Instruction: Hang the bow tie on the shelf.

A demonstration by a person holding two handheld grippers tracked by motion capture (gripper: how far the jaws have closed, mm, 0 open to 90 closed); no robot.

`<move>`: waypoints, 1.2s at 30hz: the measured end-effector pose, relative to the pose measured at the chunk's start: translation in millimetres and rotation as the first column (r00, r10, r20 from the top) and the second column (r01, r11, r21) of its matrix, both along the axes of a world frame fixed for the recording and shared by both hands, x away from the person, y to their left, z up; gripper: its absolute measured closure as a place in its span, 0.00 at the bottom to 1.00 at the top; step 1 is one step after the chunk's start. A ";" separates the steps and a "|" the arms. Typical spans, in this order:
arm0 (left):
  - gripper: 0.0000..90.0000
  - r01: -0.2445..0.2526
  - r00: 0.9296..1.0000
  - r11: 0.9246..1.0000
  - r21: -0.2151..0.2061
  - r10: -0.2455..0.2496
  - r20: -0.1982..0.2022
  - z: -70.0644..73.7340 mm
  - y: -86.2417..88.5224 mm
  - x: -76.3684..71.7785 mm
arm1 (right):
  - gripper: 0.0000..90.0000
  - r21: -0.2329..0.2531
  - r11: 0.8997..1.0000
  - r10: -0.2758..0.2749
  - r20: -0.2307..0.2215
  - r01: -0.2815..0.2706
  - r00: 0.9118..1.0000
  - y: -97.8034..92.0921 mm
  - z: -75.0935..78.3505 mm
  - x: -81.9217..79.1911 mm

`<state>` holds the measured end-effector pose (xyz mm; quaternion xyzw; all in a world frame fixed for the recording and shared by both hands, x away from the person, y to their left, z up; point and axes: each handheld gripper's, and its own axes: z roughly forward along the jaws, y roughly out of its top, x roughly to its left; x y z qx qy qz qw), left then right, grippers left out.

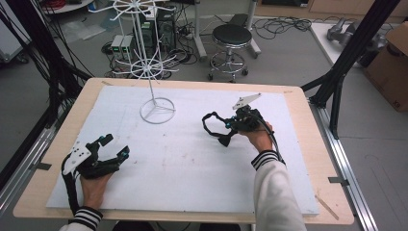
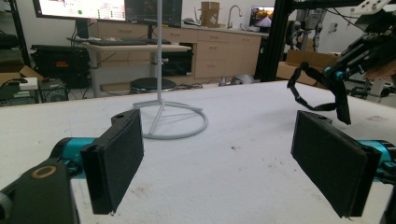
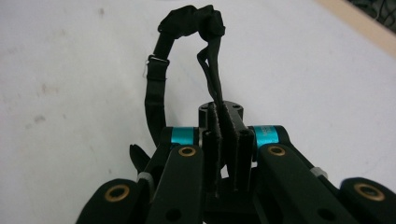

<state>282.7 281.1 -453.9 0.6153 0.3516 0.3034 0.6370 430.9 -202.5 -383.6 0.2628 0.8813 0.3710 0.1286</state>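
High view: right gripper [image 1: 230, 126] pinches a black strap [image 1: 210, 126] mid-table, left gripper [image 1: 114, 145] gapes near the table's [image 1: 298, 202] front-left edge

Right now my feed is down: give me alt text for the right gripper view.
The right gripper is shut on a black strap, which loops up and away from its jaws over the white table mat.

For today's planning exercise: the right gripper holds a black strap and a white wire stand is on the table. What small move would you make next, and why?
Probably carry the right gripper, shut on the black strap, toward the stand: its hooks look bare, the strap's loop hangs free, and the left gripper rests open.
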 end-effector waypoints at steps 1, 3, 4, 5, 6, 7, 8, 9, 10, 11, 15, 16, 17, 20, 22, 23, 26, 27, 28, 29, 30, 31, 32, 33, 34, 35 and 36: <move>0.19 0.001 1.000 1.000 0.001 -0.001 0.001 0.0 0.0 0.0 | 0.96 0.049 0.999 -0.005 0.023 0.004 1.000 -0.6 2.3 -1.8; 0.19 0.000 1.000 1.000 0.000 0.000 0.000 0.0 0.0 0.0 | 0.96 0.071 0.997 -0.006 0.035 0.004 0.999 -1.0 3.1 -2.6; 0.19 0.001 1.000 1.000 0.001 -0.001 0.000 0.0 -0.1 0.0 | 0.96 0.095 0.996 -0.007 0.045 0.003 0.999 -1.5 3.9 -3.0; 0.19 0.002 1.000 1.000 0.001 -0.002 0.001 0.0 0.0 0.0 | 0.96 0.123 0.992 -0.004 0.055 -0.003 0.998 -1.8 5.3 -3.5; 0.19 0.002 1.000 1.000 0.004 -0.002 0.001 0.0 0.1 0.0 | 0.96 0.158 0.987 -0.005 0.065 -0.005 0.998 -1.8 6.6 -4.0; 0.19 0.002 1.000 1.000 0.004 -0.002 0.000 0.1 0.0 0.0 | 0.96 0.192 0.981 -0.010 0.075 -0.005 0.997 -1.7 8.0 -4.7; 0.19 0.002 1.000 1.000 0.006 -0.002 0.001 0.1 0.1 0.0 | 0.96 0.225 0.974 -0.014 0.085 -0.005 0.996 -1.5 9.7 -5.3; 0.19 0.002 1.000 1.000 0.006 -0.002 0.001 0.1 0.1 0.0 | 0.96 0.251 0.968 -0.016 0.092 -0.007 0.996 -1.1 11.3 -6.0; 0.19 0.002 1.000 1.000 0.005 -0.002 0.001 0.1 0.0 0.0 | 0.96 0.274 0.962 -0.019 0.101 -0.010 0.995 -0.6 12.7 -6.5; 0.19 0.002 1.000 1.000 0.005 -0.002 0.000 0.1 0.1 0.0 | 0.96 0.297 0.955 -0.020 0.111 -0.014 0.994 -0.3 14.5 -7.1; 0.19 0.002 1.000 1.000 0.005 -0.002 0.001 0.0 0.1 0.0 | 0.96 0.352 0.936 -0.020 0.128 -0.026 0.992 1.8 18.0 -9.0; 0.19 0.002 1.000 1.000 0.005 -0.002 0.001 0.1 0.1 0.0 | 0.96 0.361 0.932 -0.021 0.135 -0.030 0.991 2.6 18.7 -9.3; 0.19 0.003 1.000 1.000 0.005 -0.003 0.002 0.1 0.0 0.0 | 0.96 0.372 0.928 -0.022 0.139 -0.032 0.990 3.3 19.5 -9.9; 0.19 0.003 1.000 1.000 0.005 -0.003 0.002 0.1 0.1 0.0 | 0.96 0.390 0.920 -0.026 0.146 -0.033 0.989 6.2 21.8 -11.9; 0.19 0.003 1.000 1.000 0.005 -0.003 0.002 0.1 0.1 0.0 | 0.96 0.399 0.916 -0.026 0.155 -0.039 0.988 8.0 23.4 -12.7; 0.19 0.003 1.000 1.000 0.005 -0.003 0.002 0.1 0.0 -0.1 | 0.96 0.407 0.912 -0.024 0.156 -0.042 0.987 8.9 24.5 -13.0; 0.19 0.003 1.000 1.000 0.005 -0.003 0.003 0.1 0.1 0.0 | 0.96 0.430 0.902 -0.026 0.161 -0.047 0.987 12.4 28.0 -14.4; 0.19 0.003 1.000 1.000 0.005 -0.003 0.003 0.0 0.1 0.0 | 0.96 0.433 0.900 -0.023 0.167 -0.052 0.986 13.9 28.8 -14.3; 0.19 0.003 1.000 1.000 0.004 -0.003 0.003 0.0 0.0 0.0 | 0.96 0.430 0.901 -0.022 0.170 -0.054 0.985 16.3 29.8 -14.8; 0.19 0.003 1.000 1.000 0.004 -0.003 0.003 0.0 0.1 -0.1 | 0.96 0.430 0.901 -0.021 0.170 -0.055 0.985 17.8 30.2 -15.0; 0.19 0.002 1.000 1.000 0.005 -0.002 0.004 0.0 0.0 -0.1 | 0.96 0.434 0.899 -0.020 0.175 -0.059 0.984 19.5 30.6 -14.8; 0.19 0.002 1.000 1.000 0.004 -0.002 0.005 0.0 -0.1 -0.1 | 0.96 0.439 0.896 -0.021 0.175 -0.059 0.984 21.3 31.4 -15.1; 0.19 0.002 1.000 1.000 0.004 -0.002 0.005 0.0 -0.2 -0.2 | 0.96 0.444 0.894 -0.022 0.178 -0.060 0.984 23.0 32.2 -14.9; 0.19 0.003 1.000 1.000 0.003 -0.003 0.005 0.0 -0.1 -0.1 | 0.96 0.446 0.893 -0.020 0.177 -0.062 0.984 25.0 33.3 -14.5; 0.19 0.002 1.000 1.000 0.000 -0.002 0.005 -0.1 -0.1 -0.1 | 0.96 0.448 0.892 -0.020 0.178 -0.063 0.984 27.6 34.6 -14.0; 0.19 0.003 1.000 1.000 0.001 -0.003 0.003 0.0 0.2 -0.1 | 0.96 0.454 0.888 -0.012 0.181 -0.073 0.983 33.1 38.0 -12.8; 0.19 0.003 1.000 1.000 0.000 -0.003 0.004 -0.1 0.1 0.0 | 0.96 0.454 0.888 -0.012 0.181 -0.073 0.983 33.1 38.0 -12.8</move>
